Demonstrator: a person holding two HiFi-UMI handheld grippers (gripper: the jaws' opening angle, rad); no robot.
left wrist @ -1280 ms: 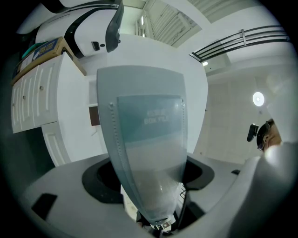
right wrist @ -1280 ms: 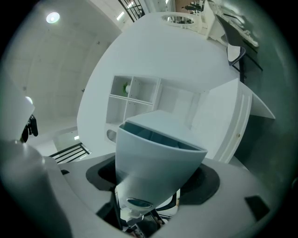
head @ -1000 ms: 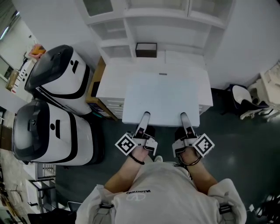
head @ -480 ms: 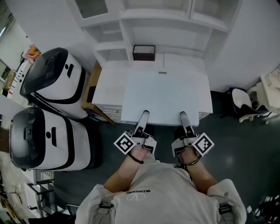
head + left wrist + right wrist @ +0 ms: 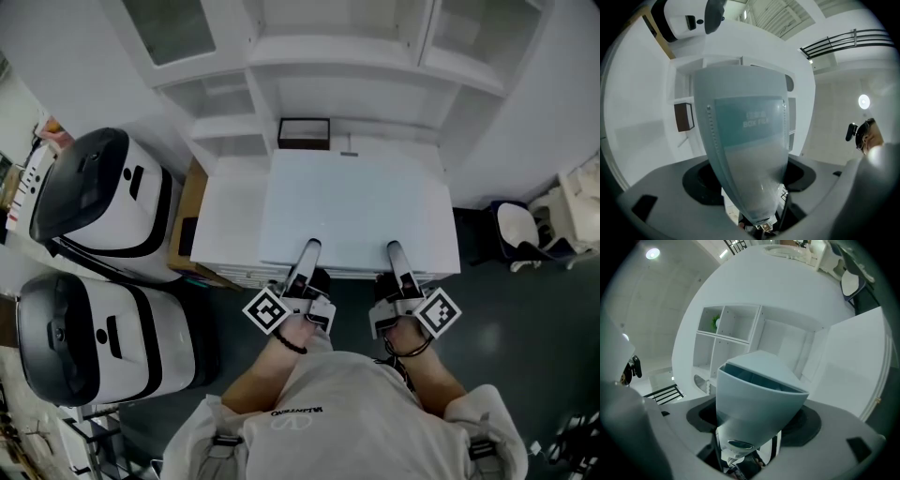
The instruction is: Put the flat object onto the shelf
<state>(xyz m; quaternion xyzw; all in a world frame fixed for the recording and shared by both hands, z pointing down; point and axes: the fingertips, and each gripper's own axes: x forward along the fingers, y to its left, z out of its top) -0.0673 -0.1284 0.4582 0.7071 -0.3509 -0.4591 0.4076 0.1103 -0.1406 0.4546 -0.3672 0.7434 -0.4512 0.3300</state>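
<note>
A pale blue-grey flat box file (image 5: 352, 211) is held level in front of me, its far edge close to the white shelf unit (image 5: 347, 70). My left gripper (image 5: 307, 255) is shut on the file's near edge at the left. At the right of that edge my right gripper (image 5: 396, 255) grips it too. In the left gripper view the file (image 5: 745, 150) fills the space between the jaws, its printed label facing the camera. The right gripper view shows the file (image 5: 757, 404) edge-on, pointing at the shelf's open compartments (image 5: 736, 326).
A small dark brown box (image 5: 304, 133) stands on the shelf's lower level, just beyond the file's far left corner. A white cabinet top (image 5: 225, 211) lies under the file. Two white and black machines (image 5: 103, 192) (image 5: 94, 328) stand at the left, a chair (image 5: 516, 225) at the right.
Both grippers have carried the file forward, toward the shelf. Its far edge, which was well short of the brown box, now lies next to it. The grip has not changed.
</note>
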